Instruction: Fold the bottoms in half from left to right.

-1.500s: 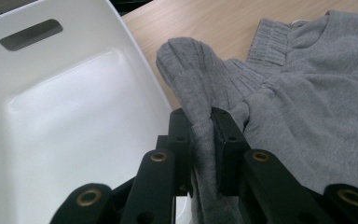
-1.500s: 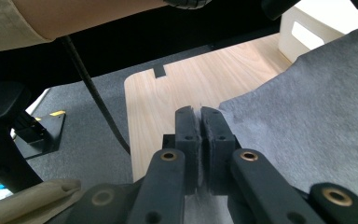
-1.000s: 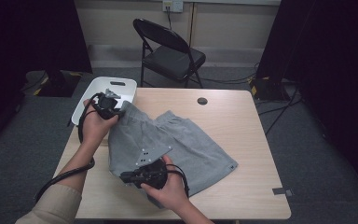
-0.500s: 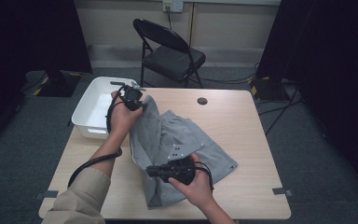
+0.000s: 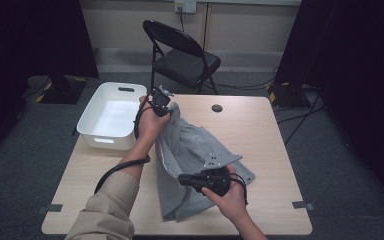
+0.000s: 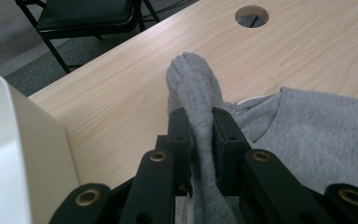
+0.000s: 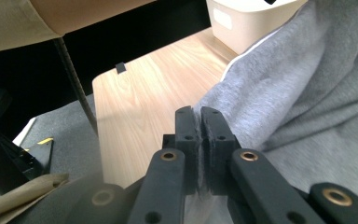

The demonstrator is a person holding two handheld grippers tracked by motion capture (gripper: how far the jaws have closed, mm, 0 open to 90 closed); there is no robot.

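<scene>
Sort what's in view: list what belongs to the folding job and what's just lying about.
In the job: grey garment, pinched by the left gripper and right gripper; table under it.
Lying about: white bin, folding chair.

Even overhead light is falling on the pale wooden table (image 5: 260,145), while the surrounding room is sinking into near-black at both sides of the high view. The white plastic bin (image 5: 111,116) is glaring slightly, and in the left gripper view its wall (image 6: 9,154) is washing out. Shadows are lying soft and short. The near black jaws are blurring slightly in both gripper views, whose edges are bending outward.
</scene>
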